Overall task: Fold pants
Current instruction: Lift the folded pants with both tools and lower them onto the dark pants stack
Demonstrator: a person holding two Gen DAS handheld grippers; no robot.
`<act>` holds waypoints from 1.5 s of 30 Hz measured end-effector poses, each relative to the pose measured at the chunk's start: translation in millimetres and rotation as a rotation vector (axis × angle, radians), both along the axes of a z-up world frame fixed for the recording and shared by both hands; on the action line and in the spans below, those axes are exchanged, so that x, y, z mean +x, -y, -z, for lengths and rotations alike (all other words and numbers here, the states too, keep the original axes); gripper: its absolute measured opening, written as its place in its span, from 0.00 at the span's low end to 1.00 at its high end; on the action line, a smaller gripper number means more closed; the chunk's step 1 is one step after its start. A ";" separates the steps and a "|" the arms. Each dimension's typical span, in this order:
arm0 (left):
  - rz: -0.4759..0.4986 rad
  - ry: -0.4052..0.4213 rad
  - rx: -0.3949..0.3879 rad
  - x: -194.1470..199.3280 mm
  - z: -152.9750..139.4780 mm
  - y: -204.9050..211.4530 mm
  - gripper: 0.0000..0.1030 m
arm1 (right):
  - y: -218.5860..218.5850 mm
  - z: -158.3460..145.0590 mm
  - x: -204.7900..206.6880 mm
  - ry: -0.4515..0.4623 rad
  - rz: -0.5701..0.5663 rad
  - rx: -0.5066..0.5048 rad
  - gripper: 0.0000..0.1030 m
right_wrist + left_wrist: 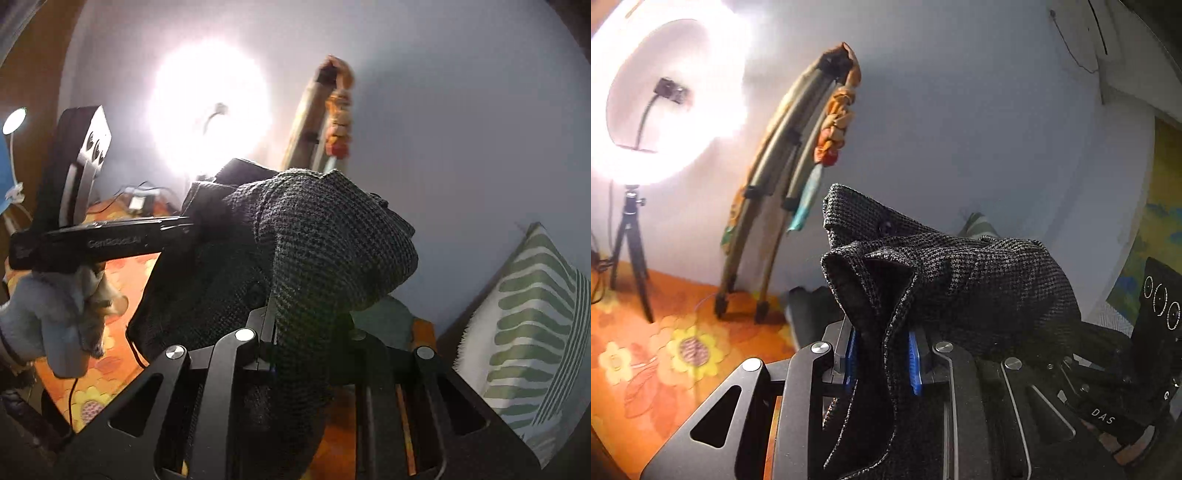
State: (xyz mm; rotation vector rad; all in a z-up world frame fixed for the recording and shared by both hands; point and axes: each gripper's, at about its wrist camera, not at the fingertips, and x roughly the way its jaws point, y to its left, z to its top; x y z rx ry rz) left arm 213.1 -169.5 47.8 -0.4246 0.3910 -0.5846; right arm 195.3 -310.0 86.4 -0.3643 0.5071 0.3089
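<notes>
Left wrist view
Left gripper (882, 363): lower centre of frame, blue pads (914, 363) pinched on a fold of cloth
Pants (960, 280): dark houndstooth weave, bunched above the jaws at centre, hemmed edge running down between the pads, held up off the floral sheet
Right gripper (1123, 384): lower right edge, black body lettered in white, partly under the cloth
Ring light (731, 110): upper left, glaring, on a black tripod (629, 251)
Folded tripod (783, 177): left of centre, leaning on the pale wall, knotted orange rag tied near its top
Floral sheet (665, 350): orange, lower left

Right wrist view
Right gripper (295, 339): lower centre, tips buried under the cloth, closed on it
Pants (332, 251): centre, draped in a mound over the jaws
Left gripper (110, 240): left of frame, black body level, nose reaching into the cloth
Gloved hand (55, 317): lower left, light grey glove beneath that body
Striped pillow (528, 332): right edge, green and white
</notes>
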 end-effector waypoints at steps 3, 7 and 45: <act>-0.011 0.003 0.002 17.7 2.7 10.6 0.19 | 15.7 0.2 21.7 0.004 -0.001 0.012 0.17; -0.015 -0.006 0.027 44.9 8.4 30.4 0.19 | 36.8 10.2 51.3 -0.006 -0.007 0.015 0.17; -0.117 -0.157 0.255 153.2 69.1 105.3 0.34 | 188.2 114.9 194.7 -0.127 0.187 0.190 0.58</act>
